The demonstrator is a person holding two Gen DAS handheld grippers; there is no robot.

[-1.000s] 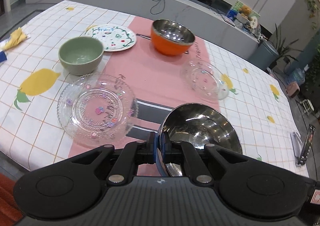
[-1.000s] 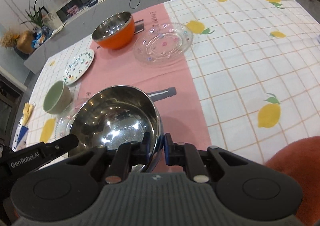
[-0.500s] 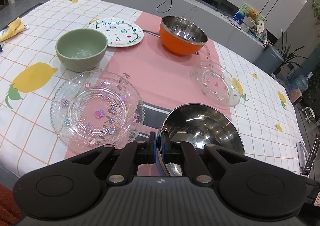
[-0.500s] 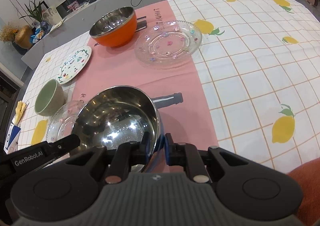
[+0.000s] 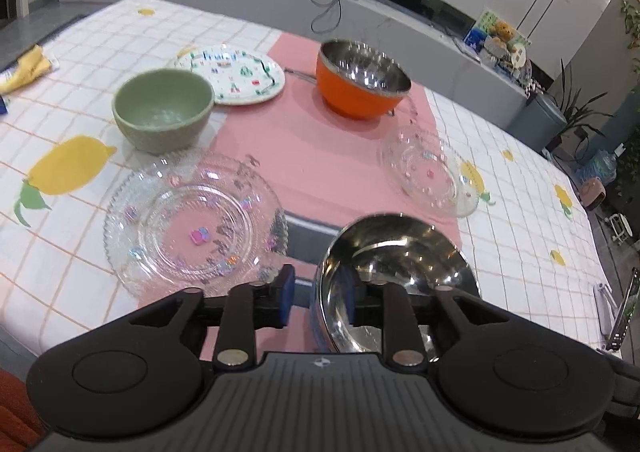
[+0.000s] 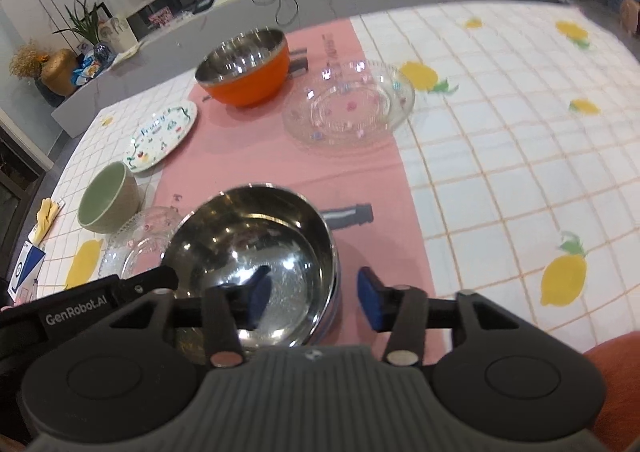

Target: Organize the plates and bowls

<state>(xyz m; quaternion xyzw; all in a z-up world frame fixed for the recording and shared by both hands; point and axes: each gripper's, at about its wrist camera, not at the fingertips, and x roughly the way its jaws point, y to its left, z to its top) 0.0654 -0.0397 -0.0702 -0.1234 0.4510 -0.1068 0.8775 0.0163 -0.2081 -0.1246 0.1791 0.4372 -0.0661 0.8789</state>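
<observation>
Both sets of jaws, clamped on the rim of the steel bowl (image 5: 394, 252) half a second earlier, are now opening. The left gripper (image 5: 318, 298) stands partly open with the bowl's near-left rim between its blue pads, the right pad inside the bowl and the left pad clear of the wall. The right gripper (image 6: 316, 298) stands wider, its left pad inside the bowl (image 6: 256, 248) and its right pad off the outer wall. The bowl is thus released, and it sits on the pink runner (image 5: 320, 156) at the near edge of the surface (image 6: 500, 156). This placement step looks finished; the next item can be fetched.

The right view shows a second rim line inside the bowl, so it may be two nested bowls, though blur and reflections leave this uncertain. The left view shows the near glass plate (image 5: 194, 226) whole, just left of the bowl; in the right view it is half hidden. Beyond lie the green bowl (image 5: 164, 114), printed plate (image 5: 240, 74), orange bowl (image 5: 360, 82) and far glass plate (image 5: 428, 172), all well apart.
</observation>
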